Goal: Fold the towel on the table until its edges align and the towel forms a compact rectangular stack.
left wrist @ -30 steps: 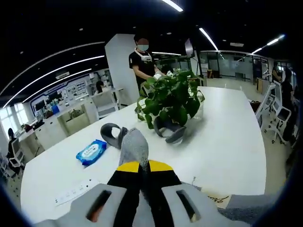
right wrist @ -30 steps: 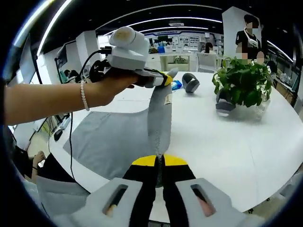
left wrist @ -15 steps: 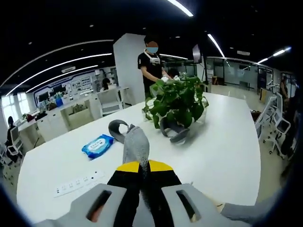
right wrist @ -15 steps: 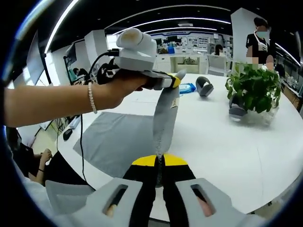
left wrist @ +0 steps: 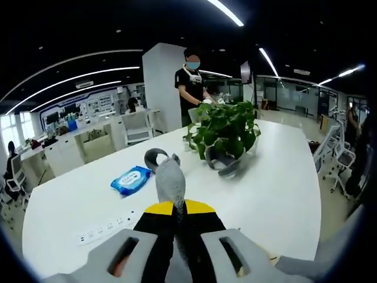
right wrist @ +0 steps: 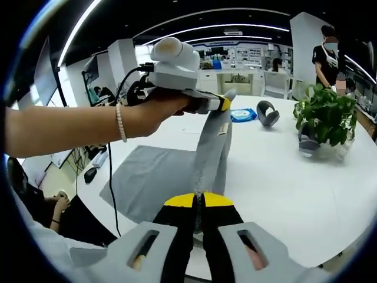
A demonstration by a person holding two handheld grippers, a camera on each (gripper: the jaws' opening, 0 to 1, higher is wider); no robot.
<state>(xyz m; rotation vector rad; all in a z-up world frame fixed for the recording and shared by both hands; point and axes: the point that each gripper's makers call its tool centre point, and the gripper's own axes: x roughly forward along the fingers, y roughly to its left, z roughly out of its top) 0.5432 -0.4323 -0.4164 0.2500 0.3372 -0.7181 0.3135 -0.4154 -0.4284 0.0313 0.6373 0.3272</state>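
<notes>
A grey towel [right wrist: 154, 180] lies partly on the white table [right wrist: 277, 177], with one edge lifted into a taut band [right wrist: 212, 152]. My left gripper [right wrist: 222, 103], held in a hand, is shut on the band's upper corner. My right gripper [right wrist: 198, 199] is shut on the band's lower corner. In the left gripper view, my left gripper [left wrist: 175, 205] pinches a grey towel corner [left wrist: 169, 181] that sticks up between the yellow-tipped jaws.
A potted green plant [left wrist: 227, 131] stands on the table [left wrist: 283, 188] with a grey headset [left wrist: 227, 166] at its base. A second grey headset [left wrist: 155, 158], a blue wipes pack [left wrist: 131, 180] and a white power strip [left wrist: 103, 230] lie at left. A person [left wrist: 192, 88] stands behind the table.
Both views have shifted with the hands. The plant now sits further right in each view, and the lifted band looks wider. Both grippers keep their hold on the towel.
</notes>
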